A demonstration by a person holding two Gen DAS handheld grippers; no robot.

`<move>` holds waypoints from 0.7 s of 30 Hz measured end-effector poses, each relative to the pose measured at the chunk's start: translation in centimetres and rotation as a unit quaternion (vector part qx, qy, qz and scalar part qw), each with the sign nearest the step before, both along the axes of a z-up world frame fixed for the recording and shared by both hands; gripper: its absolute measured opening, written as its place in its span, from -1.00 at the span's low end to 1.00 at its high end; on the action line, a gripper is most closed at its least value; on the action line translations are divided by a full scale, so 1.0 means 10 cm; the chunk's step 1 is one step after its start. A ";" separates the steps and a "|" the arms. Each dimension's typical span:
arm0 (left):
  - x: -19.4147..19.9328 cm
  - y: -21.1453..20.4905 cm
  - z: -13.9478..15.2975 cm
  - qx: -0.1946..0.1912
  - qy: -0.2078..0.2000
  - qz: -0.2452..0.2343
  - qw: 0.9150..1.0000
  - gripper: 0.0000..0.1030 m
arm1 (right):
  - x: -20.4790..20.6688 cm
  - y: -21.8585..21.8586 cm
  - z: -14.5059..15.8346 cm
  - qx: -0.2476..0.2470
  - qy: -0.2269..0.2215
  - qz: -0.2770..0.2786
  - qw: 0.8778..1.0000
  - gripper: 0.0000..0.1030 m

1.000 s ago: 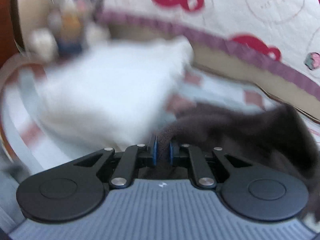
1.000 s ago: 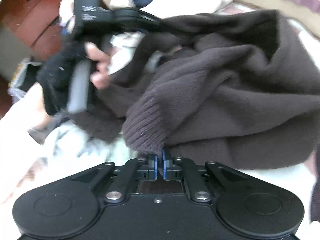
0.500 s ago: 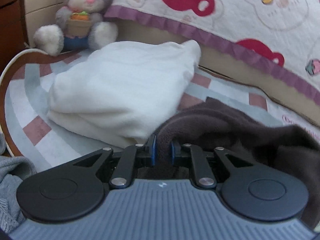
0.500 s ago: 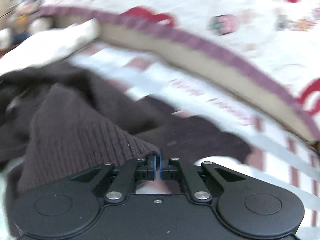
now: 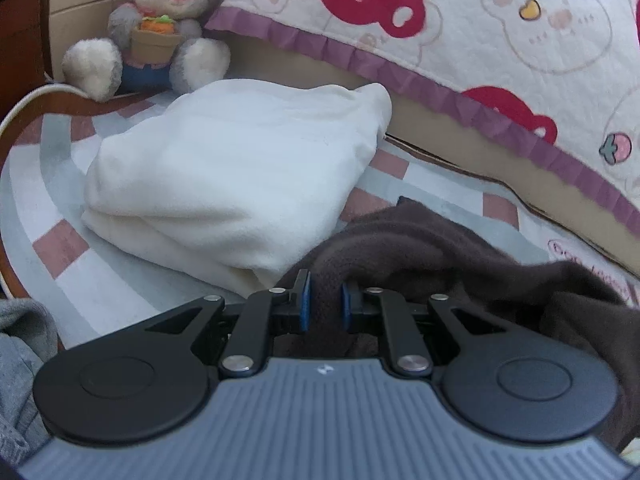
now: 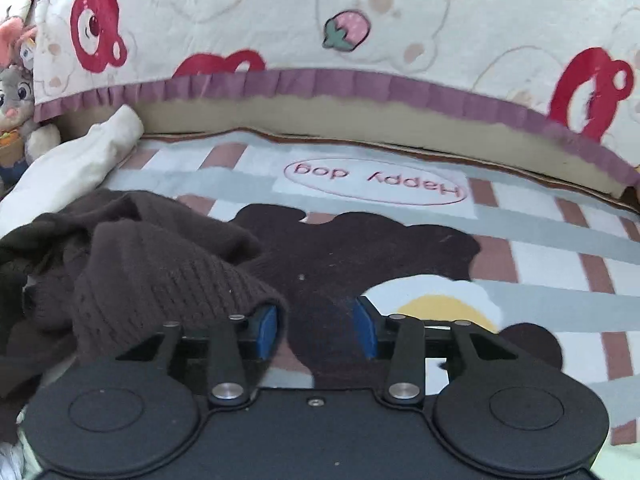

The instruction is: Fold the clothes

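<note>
The quilt (image 6: 400, 20) with red bears and a purple frill hangs along the back, over the striped mat (image 6: 540, 240) that everything lies on. A folded cream garment (image 5: 240, 168) sits on the mat's left part, with a grey plush rabbit (image 5: 160, 28) behind it. The dark brown sweater (image 6: 140, 272) lies crumpled on the mat, just beside the cream one. My left gripper (image 5: 324, 306) pinches a fold of the sweater between nearly closed jaws. My right gripper (image 6: 316, 328) is opening, the ribbed cuff draped over its left pad, nothing pressed between the pads
</note>
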State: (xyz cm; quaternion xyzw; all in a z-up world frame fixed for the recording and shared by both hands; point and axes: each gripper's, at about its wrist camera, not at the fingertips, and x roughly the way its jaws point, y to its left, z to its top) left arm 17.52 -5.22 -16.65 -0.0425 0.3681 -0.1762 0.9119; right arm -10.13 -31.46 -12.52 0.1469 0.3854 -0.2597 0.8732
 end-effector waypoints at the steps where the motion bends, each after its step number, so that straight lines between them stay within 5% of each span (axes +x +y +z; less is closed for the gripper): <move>1: 0.00 0.00 0.00 -0.001 0.001 0.000 1.000 -0.73 | -0.07 0.01 0.03 0.010 -0.008 -0.005 1.000 -0.09; 4: -0.02 -0.02 -0.01 0.006 -0.001 -0.004 1.000 -0.73 | -0.33 0.09 0.16 0.022 -0.062 -0.034 0.997 -0.09; 7: -0.04 -0.05 -0.01 0.014 -0.004 -0.009 1.000 -0.73 | -0.43 0.22 0.24 -0.026 -0.088 -0.073 0.993 0.11; 10: -0.05 -0.07 0.00 0.021 -0.007 -0.013 1.000 -0.73 | -0.33 0.16 -0.02 0.099 -0.088 -0.028 0.991 0.14; 13: -0.07 -0.07 0.00 0.019 -0.010 -0.009 1.000 -0.73 | -0.19 0.12 -0.43 0.242 -0.088 -0.006 0.966 0.12; 17: -0.10 0.00 0.04 0.027 -0.040 0.012 0.999 -0.73 | -0.01 0.17 -0.90 0.326 -0.106 -0.072 0.937 0.05; 21: -0.02 0.11 0.05 0.011 -0.027 0.001 1.000 -0.73 | 0.13 0.35 -0.88 0.316 -0.132 -0.015 0.940 0.07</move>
